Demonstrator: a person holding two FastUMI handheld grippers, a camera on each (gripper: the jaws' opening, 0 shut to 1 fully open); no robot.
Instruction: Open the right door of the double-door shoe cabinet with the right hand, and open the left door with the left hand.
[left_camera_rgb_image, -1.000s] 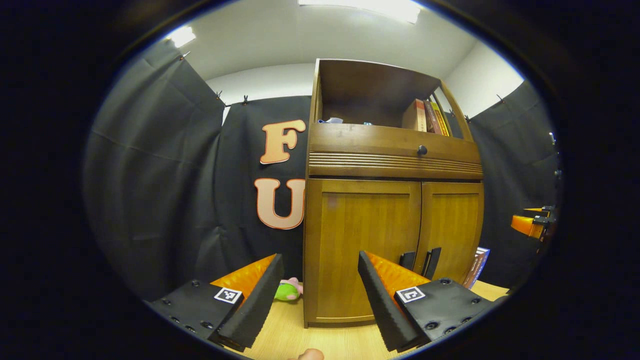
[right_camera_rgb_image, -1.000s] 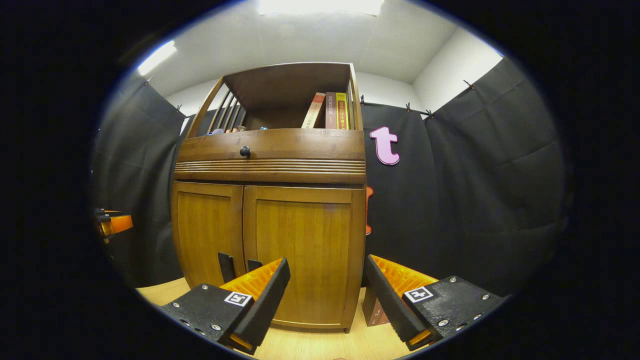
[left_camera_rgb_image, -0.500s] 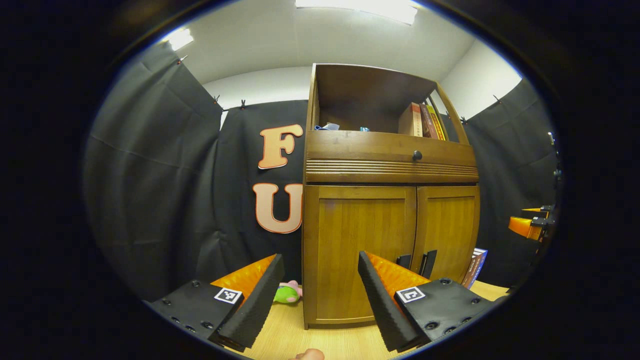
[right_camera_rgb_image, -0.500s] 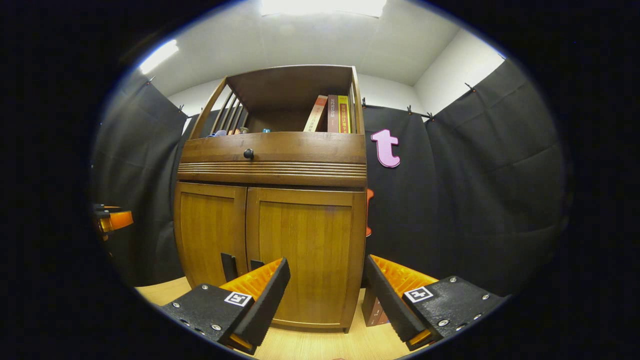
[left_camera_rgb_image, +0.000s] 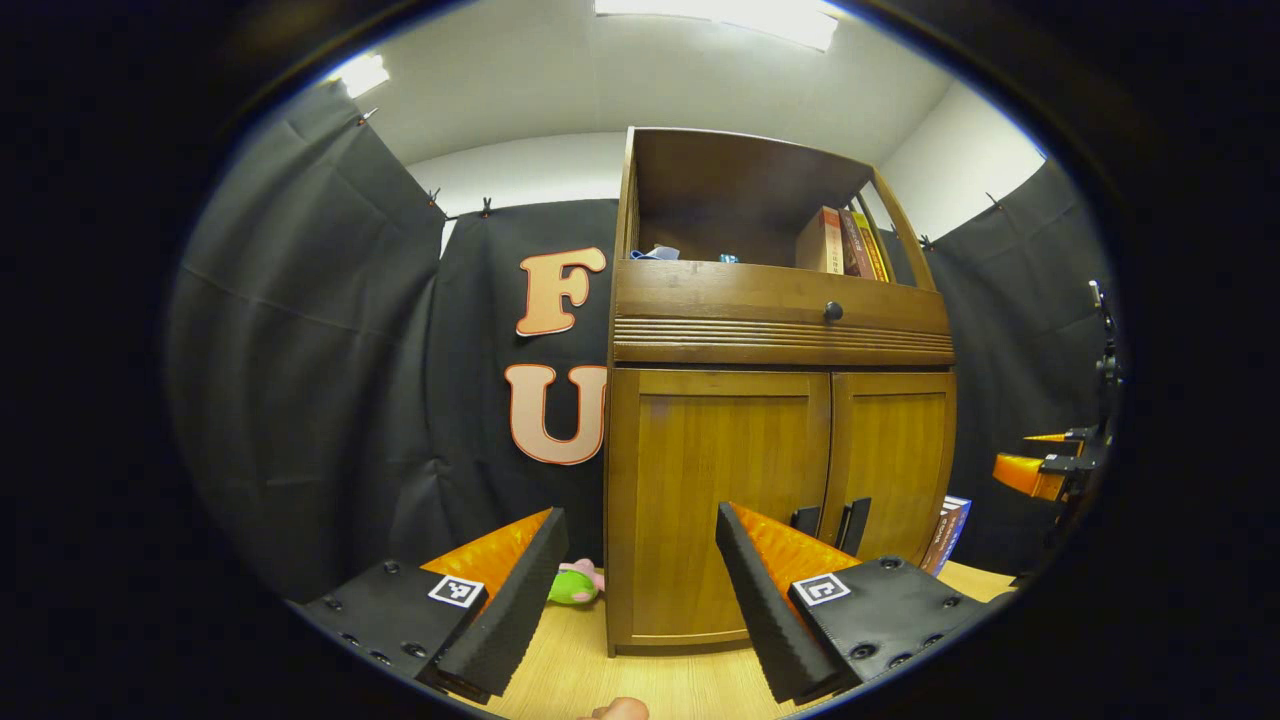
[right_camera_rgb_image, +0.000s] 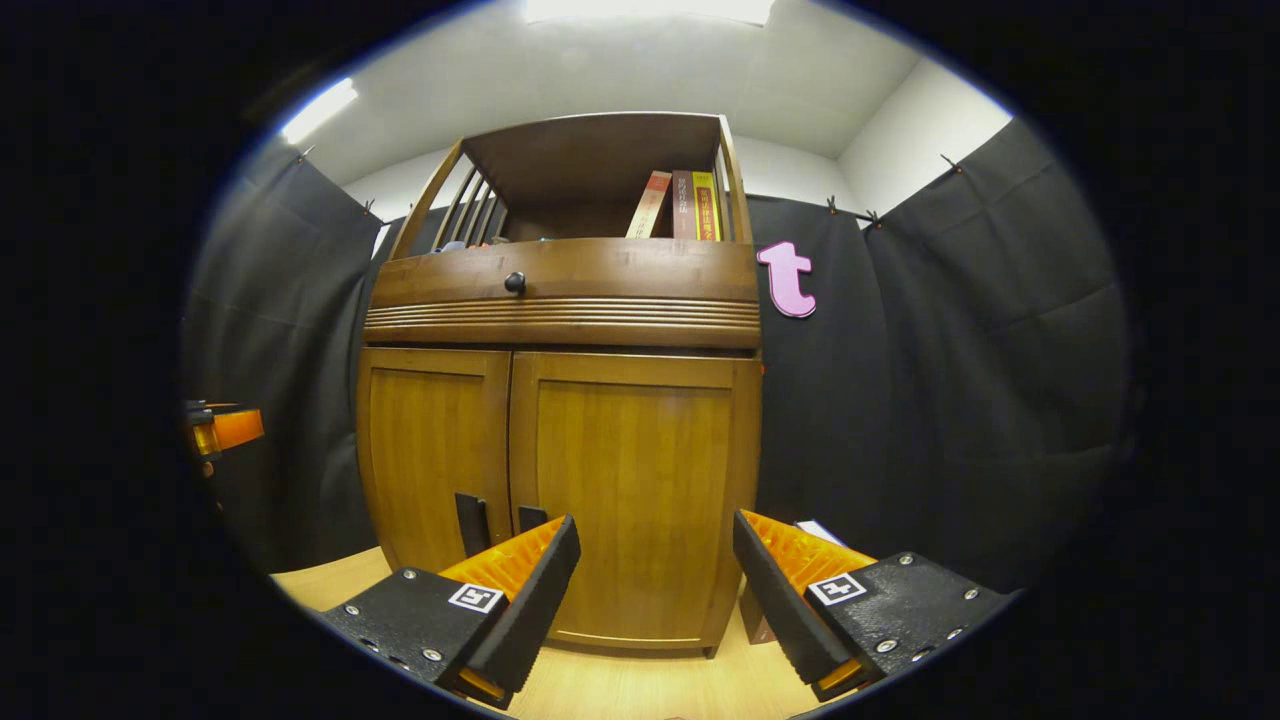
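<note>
Shoe cabinet: stood on the floor ahead, both doors closed.
Left gripper: fingers spread wide, nothing held.
Right gripper: fingers spread wide, nothing held, facing right door.

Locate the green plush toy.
In the left gripper view, the green plush toy lies on the wooden floor by the cabinet's lower left corner, against the black cloth wall.

- Left gripper hangs with jaws wide apart, short of the shoe cabinet; nothing between the fingers
- Left door and right door both closed; dark handles side by side at the seam
- Green plush toy on the floor beside the cabinet; books on the top shelf
- Right gripper off at the far edge
</note>
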